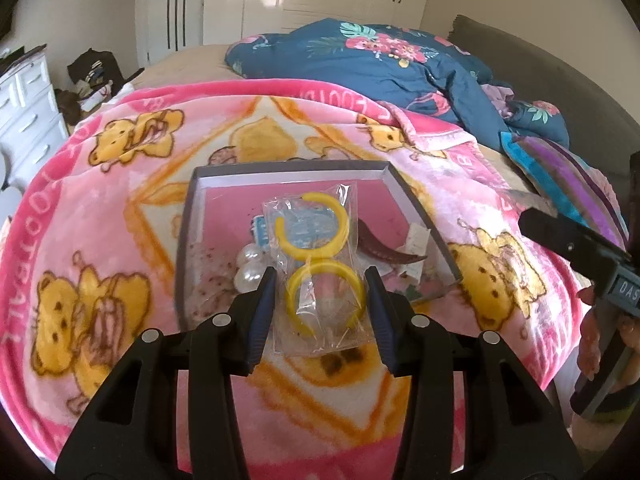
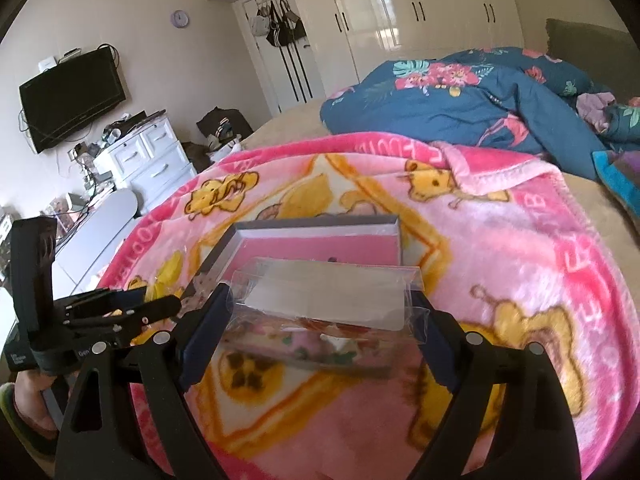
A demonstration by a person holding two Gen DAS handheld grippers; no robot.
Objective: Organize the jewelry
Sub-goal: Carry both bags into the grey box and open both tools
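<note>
My left gripper (image 1: 320,274) is shut on a clear plastic bag (image 1: 308,216) that holds two yellow open hoops (image 1: 324,300). The bag hangs above the near edge of a grey-walled box with a pink floor (image 1: 184,240). In that box lie two pearl beads (image 1: 250,268), a dark brown curved piece (image 1: 384,250) and small cards. My right gripper (image 2: 320,294) is shut, jaws wide, on a clear plastic case (image 2: 320,332) with a white card and a flowery item inside, held over the same box (image 2: 312,226). The left gripper (image 2: 160,304) shows at the left of the right wrist view.
The box rests on a pink blanket with yellow bears (image 1: 100,288) spread over a bed. A dark blue flowered duvet (image 1: 380,64) is bunched at the far side. A striped cushion (image 1: 568,176) lies to the right. White drawers (image 2: 148,156) and a wall TV (image 2: 72,96) stand beyond the bed.
</note>
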